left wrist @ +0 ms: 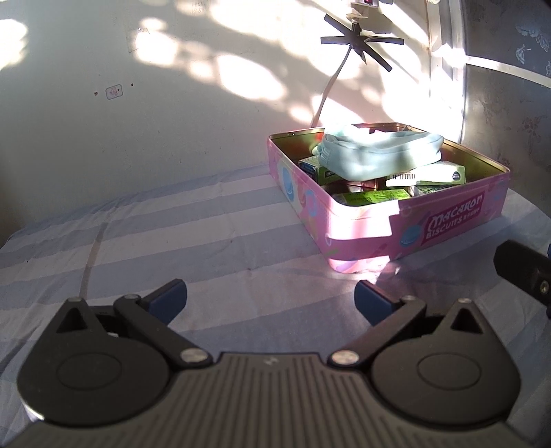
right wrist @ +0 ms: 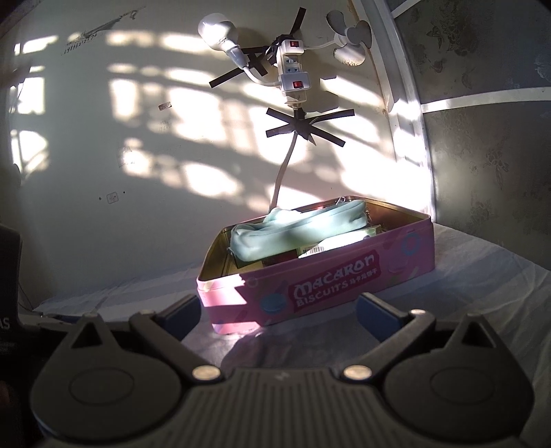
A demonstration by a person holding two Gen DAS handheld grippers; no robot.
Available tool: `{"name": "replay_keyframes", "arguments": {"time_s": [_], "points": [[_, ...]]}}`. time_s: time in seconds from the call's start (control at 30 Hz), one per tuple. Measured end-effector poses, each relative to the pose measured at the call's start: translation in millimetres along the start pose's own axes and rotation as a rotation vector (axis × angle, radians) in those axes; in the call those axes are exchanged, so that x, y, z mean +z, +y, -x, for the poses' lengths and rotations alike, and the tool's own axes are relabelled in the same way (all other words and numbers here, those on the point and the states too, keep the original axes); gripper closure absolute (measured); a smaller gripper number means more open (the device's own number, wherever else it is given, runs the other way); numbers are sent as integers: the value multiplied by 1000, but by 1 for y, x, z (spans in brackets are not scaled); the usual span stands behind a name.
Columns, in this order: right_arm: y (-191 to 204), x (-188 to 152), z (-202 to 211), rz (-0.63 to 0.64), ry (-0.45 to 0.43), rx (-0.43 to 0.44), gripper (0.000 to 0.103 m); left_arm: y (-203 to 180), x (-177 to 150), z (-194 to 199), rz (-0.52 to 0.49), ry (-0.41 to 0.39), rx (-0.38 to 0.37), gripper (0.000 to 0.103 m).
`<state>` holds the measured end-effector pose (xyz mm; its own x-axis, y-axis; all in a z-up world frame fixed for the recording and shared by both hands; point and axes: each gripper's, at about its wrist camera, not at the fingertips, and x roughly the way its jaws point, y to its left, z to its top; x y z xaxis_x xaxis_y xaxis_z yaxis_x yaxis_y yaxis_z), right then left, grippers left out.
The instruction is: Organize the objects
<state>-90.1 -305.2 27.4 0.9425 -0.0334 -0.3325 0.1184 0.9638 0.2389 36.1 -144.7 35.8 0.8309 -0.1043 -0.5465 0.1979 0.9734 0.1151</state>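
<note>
A pink Macaron Biscuits tin (left wrist: 447, 227) sits open on the striped sheet. It holds a light blue pouch (left wrist: 375, 153) on top of several green and white packets (left wrist: 372, 197). My left gripper (left wrist: 272, 301) is open and empty, low over the sheet, in front and left of the tin. In the right wrist view the tin (right wrist: 327, 286) stands just ahead with the pouch (right wrist: 296, 231) on top. My right gripper (right wrist: 277, 315) is open and empty, close in front of the tin's long side.
The striped blue and white sheet (left wrist: 165, 234) covers the surface. A wall stands behind the tin, with a power strip (right wrist: 292, 69), a bulb (right wrist: 220, 31) and a taped cable (right wrist: 303, 125). Part of the right gripper (left wrist: 523, 272) shows at the left wrist view's right edge.
</note>
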Motion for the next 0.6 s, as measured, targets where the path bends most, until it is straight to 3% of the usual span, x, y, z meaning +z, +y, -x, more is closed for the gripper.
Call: {"name": "replay_keyframes", "arguments": {"time_s": [0.33, 0.6], "points": [[-3, 0, 3, -16, -20, -9, 3, -7, 5, 11, -63, -47, 101, 0], [-5, 1, 5, -30, -30, -17, 3, -10, 6, 12, -72, -37, 85, 0]]}}
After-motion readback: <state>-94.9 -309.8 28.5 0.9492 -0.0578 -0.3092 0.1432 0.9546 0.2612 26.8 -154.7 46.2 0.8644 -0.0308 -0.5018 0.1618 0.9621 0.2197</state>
